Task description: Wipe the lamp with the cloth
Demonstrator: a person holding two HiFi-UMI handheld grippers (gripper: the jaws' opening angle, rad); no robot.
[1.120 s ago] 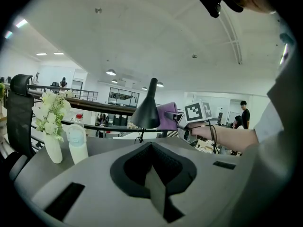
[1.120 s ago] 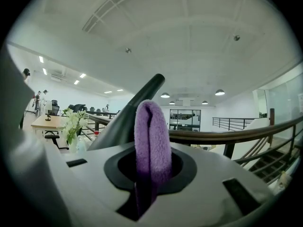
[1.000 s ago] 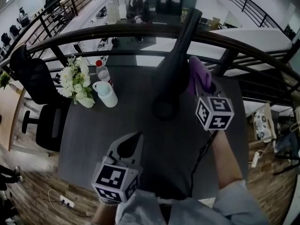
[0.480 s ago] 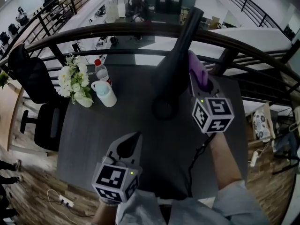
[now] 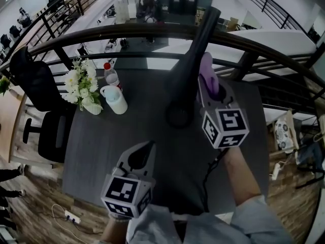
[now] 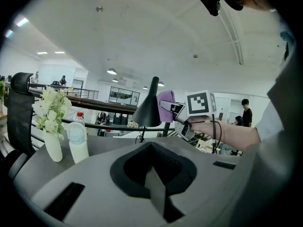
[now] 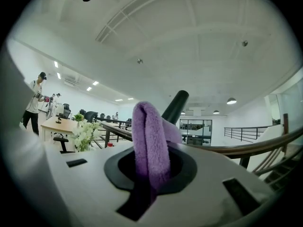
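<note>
Dark tabletop [image 5: 117, 141] beside a black railing [image 5: 101, 34] above an open office. Right claw [image 5: 209, 88] grips a purple cloth [image 5: 205, 67] against the lamp [image 5: 187, 80]; left claw [image 5: 147, 149] is clenched, empty.

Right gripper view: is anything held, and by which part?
The right hand-held gripper is shut on the purple cloth, pinched at the base of a fold; the loop stands out past the jaws. Left hand-held gripper: shut, empty.

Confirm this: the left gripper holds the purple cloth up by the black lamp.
Wrong gripper. The right gripper holds the purple cloth up by the black lamp; the right gripper view shows the cloth clamped between its jaws. The left gripper is shut on nothing.
</note>
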